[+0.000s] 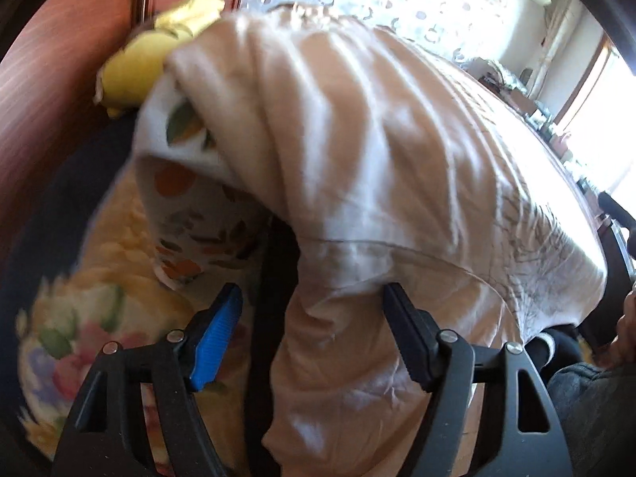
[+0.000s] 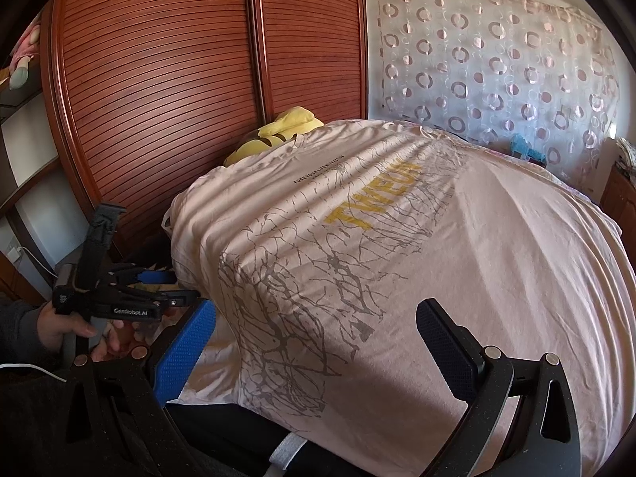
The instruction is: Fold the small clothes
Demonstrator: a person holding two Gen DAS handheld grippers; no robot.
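Left wrist view: my left hand-held gripper (image 1: 312, 306) has its jaws spread, and a bunched fold of the pale pink T-shirt (image 1: 357, 167) hangs down between the fingers (image 1: 214, 338) without being clamped. The shirt is draped in ridges across most of this view. Beneath its left edge lies a white cloth with orange and green print (image 1: 187, 214), and below that a yellow floral bedcover (image 1: 99, 318). A yellow soft item (image 1: 151, 55) sits at the far edge against the reddish wooden wardrobe door (image 1: 51, 91). Right wrist view: my right hand-held gripper (image 2: 314, 342) is likewise spread wide, its fingers (image 2: 183, 357) straddling the near hem of the T-shirt (image 2: 397, 258), not pinching it. The shirt lies face up over the bed, grey branch print and yellow lettering (image 2: 373, 194) showing. My left hand (image 2: 67, 330) holds the left hand-held gripper (image 2: 175, 290) at the shirt's left edge. A patterned curtain (image 2: 497, 63) hangs behind.
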